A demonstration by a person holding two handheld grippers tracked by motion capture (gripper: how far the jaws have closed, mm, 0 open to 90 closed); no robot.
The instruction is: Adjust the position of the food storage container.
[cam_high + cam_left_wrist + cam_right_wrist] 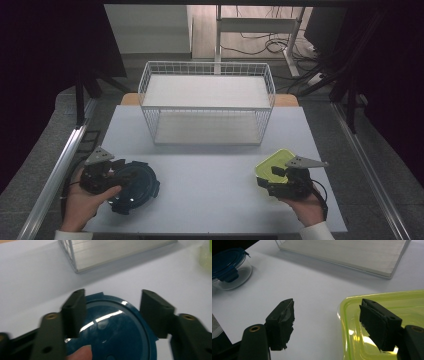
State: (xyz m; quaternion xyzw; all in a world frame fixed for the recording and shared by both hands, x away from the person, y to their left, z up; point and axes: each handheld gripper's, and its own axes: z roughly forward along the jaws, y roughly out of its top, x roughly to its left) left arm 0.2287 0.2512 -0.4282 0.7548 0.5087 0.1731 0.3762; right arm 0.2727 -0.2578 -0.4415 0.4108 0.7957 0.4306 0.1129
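Observation:
A round clear container with a dark blue lid (137, 187) sits at the front left of the white table (210, 185). My left gripper (121, 174) reaches over its left side. In the left gripper view its jaws (113, 293) stand apart on either side of the blue lid (117, 327), and no pad clearly presses on it. A yellow-green lidded container (272, 161) lies at the front right. My right gripper (267, 180) is open; one jaw hangs over the bare table and the other over the green lid (387, 300), so the gripper (327, 302) straddles the lid's edge.
A white wire basket rack (207, 100) with two shelves stands at the middle back of the table. The blue-lidded container (229, 267) shows far off in the right gripper view. A fingertip (80, 352) rests by the left jaws. Dark curtains and table rails flank both sides.

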